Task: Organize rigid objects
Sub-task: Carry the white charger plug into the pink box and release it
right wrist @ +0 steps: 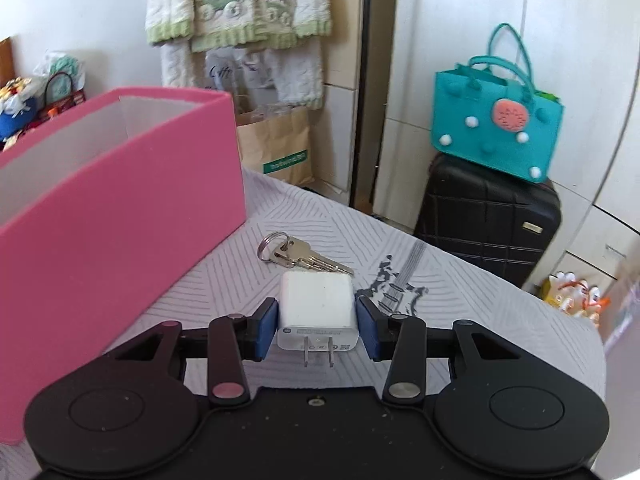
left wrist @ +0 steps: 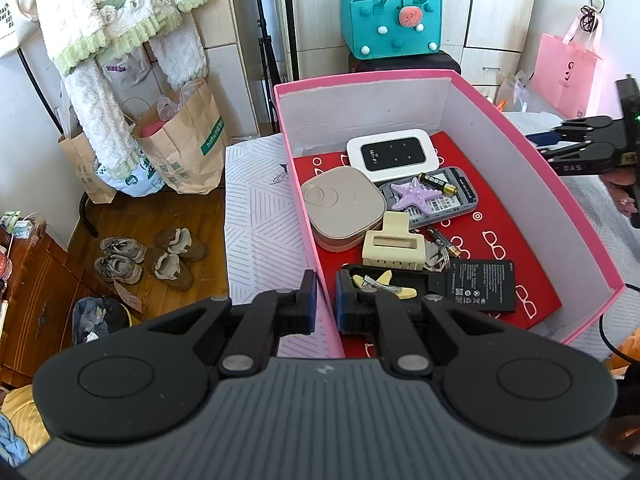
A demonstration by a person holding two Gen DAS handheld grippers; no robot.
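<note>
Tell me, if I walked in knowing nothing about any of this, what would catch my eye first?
Probably the big pink box on the patterned bedspread, crammed with small things: a white Wi-Fi router, a purple starfish, a cream hair claw. Next, the white charger plug sitting between the blue pads of the right gripper, with keys lying just beyond it. The teal felt bag on a black suitcase stands out behind.

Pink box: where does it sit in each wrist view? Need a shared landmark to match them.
Left wrist view: the pink box fills centre to right, seen from above, open, with small items inside.
Right wrist view: the pink box is at left, seen from outside; its contents are hidden.
Shared landmark: the teal felt bag, top centre in the left wrist view, upper right in the right wrist view.
</note>
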